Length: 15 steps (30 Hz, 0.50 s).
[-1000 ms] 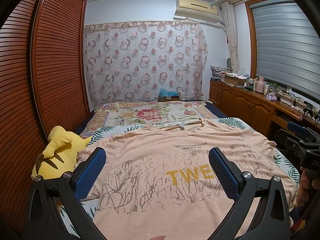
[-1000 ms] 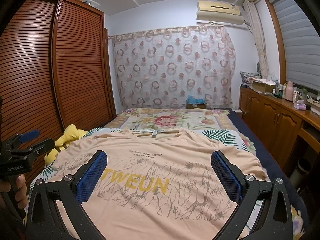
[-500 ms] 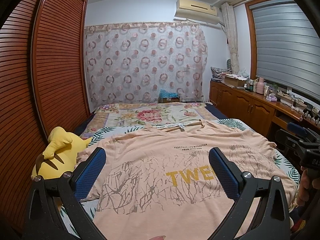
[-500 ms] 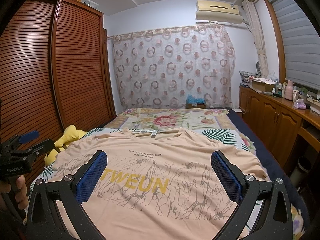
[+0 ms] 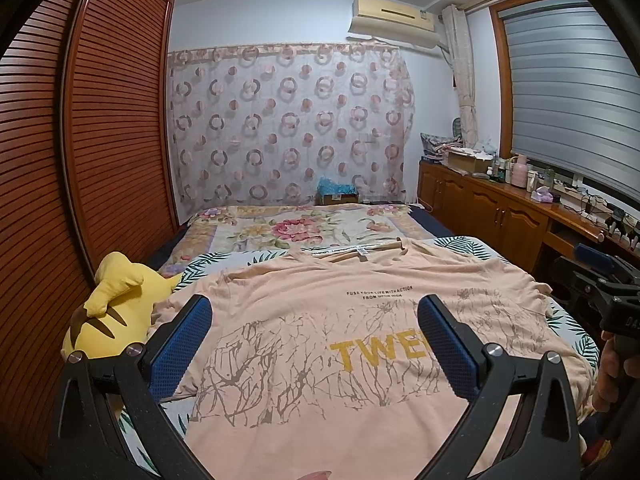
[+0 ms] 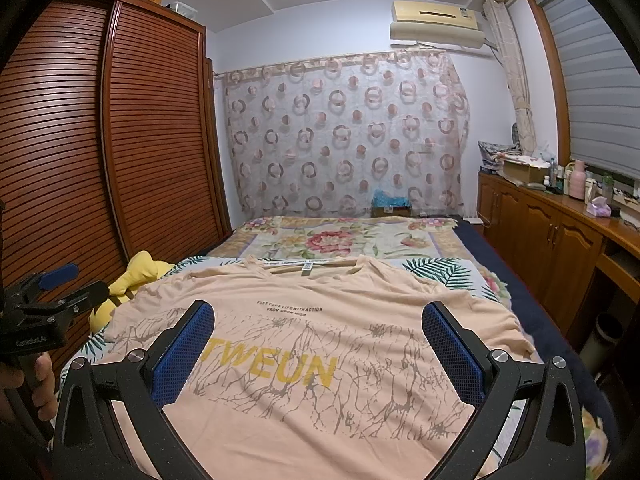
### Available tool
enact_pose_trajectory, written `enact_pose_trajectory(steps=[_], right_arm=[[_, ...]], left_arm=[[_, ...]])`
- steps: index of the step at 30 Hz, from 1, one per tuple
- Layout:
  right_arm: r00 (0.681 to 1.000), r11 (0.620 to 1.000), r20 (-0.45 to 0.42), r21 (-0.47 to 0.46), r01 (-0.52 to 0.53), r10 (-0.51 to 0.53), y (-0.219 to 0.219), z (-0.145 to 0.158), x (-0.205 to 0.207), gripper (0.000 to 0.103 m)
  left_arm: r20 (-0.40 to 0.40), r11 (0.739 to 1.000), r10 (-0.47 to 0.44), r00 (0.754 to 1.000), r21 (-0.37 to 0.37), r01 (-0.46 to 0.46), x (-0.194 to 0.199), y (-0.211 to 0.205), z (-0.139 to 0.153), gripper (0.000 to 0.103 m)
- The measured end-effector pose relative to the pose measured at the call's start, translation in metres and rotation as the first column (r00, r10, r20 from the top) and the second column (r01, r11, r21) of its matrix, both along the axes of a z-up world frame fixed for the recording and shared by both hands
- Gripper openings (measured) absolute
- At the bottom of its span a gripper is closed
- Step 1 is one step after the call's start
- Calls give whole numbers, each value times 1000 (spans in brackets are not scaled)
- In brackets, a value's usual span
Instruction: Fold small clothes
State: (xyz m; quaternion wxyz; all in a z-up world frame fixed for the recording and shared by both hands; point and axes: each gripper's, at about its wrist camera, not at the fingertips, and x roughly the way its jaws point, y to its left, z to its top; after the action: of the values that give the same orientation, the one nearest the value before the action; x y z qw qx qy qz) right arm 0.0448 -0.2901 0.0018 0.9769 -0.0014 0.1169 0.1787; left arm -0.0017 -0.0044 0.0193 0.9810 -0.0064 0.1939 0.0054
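A peach T-shirt (image 5: 320,320) with yellow "TWEUN" lettering and a brown crack print lies spread flat, front up, on the bed, collar at the far side. It also shows in the right wrist view (image 6: 320,340). My left gripper (image 5: 316,344) is open and empty, held above the shirt's near left part. My right gripper (image 6: 320,352) is open and empty, held above the shirt's near middle. Each gripper shows at the edge of the other's view, the right gripper (image 5: 600,276) and the left gripper (image 6: 52,288), both held by hands.
A yellow plush toy (image 5: 116,308) lies at the bed's left edge beside the slatted wardrobe (image 5: 80,160). A floral blanket (image 5: 300,232) covers the far bed. A wooden cabinet (image 6: 560,248) with clutter runs along the right wall.
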Motion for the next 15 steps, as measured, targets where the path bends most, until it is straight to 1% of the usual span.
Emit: enact_pose_trajectory(steps=[3,5,15], right_arm=[[1000,1000,-1,1,-1,1,0,0,0,103],[1000,1000,0,-1,0,0,0,0,0,103],[1000,1000,1,1,-3,3,0,1,0,103]], left_arm=[[1,1000,-1,1000,-1,1,0,0,0,103],[4,1000,-2,1000,1,2,-3,-8,4,103],[7,1000,-4,1000,1,4,-4,-10,6,103]])
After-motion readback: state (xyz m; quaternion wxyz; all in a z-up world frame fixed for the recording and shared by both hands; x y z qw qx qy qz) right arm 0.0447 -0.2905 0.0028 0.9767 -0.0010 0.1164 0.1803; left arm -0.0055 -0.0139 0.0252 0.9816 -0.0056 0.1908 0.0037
